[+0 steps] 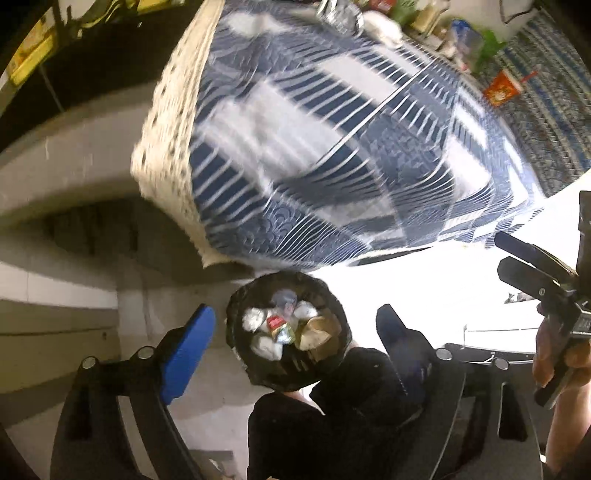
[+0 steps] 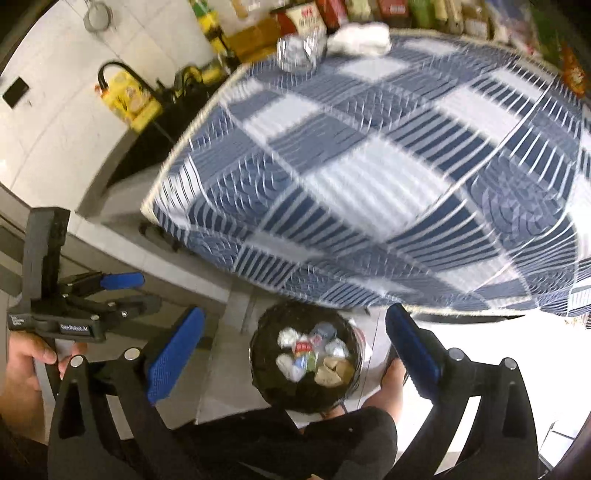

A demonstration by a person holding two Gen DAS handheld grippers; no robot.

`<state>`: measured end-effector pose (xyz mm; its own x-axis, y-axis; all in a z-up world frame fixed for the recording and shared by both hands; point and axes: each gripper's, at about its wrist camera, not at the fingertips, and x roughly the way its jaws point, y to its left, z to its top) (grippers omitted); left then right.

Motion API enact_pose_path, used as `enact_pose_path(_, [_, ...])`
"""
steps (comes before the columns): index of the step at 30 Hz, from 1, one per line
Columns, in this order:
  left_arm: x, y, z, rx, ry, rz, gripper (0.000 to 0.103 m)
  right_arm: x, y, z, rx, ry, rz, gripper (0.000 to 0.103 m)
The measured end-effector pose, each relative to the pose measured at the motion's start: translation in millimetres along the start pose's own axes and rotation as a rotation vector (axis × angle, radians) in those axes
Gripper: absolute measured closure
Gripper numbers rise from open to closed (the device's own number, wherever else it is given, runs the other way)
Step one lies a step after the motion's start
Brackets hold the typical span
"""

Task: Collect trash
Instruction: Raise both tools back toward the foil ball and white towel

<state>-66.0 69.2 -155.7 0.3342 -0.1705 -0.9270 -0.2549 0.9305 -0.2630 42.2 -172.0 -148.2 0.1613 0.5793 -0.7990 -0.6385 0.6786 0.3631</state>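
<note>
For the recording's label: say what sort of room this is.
Probably a home kitchen or dining corner: a table under a blue-and-white patterned tablecloth, packaged groceries stacked behind it, and a black-lined trash bin on the tiled floor.

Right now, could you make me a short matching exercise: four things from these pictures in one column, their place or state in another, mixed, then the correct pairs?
1. trash bin
2. crumpled foil
3. white cloth
4. right gripper

A. jaws open, nothing between them
B. on the floor, holding trash
C. far on the tablecloth, silvery
D. far on the tablecloth, beside the foil

Pairs: 1-B, 2-C, 3-D, 4-A
</note>
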Motion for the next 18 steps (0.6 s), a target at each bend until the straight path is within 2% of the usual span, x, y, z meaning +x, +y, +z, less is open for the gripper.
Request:
enact_pose_path(1, [-7,-3,4,0.01,-0.021,-0.004,0.007,-7,0,3,-0.005,-0.02,-0.005,0.005])
enact_pose_path(6, [-31,-20,23,0.082,-0.104,0.005,0.007,-39,-2,19,-0.005,-0.097,-0.024,0.005])
enact_pose_path(11, [-56,-30,47,0.108,-0.174,-0.008,0.007,-62,-7,37,-0.006,-0.152,-0.046,0.005])
enact_pose_path(13, [-64,-34,55,0.117,-0.216,0.01,0.007,-67,-11,44,-0.001,-0.167,-0.048,0.005])
enact_pose_path(18, [-79,-38,78,0.101,-0.26,-0.002,0.007,-75,-24,66,0.003,-0.188,-0.034,0.005])
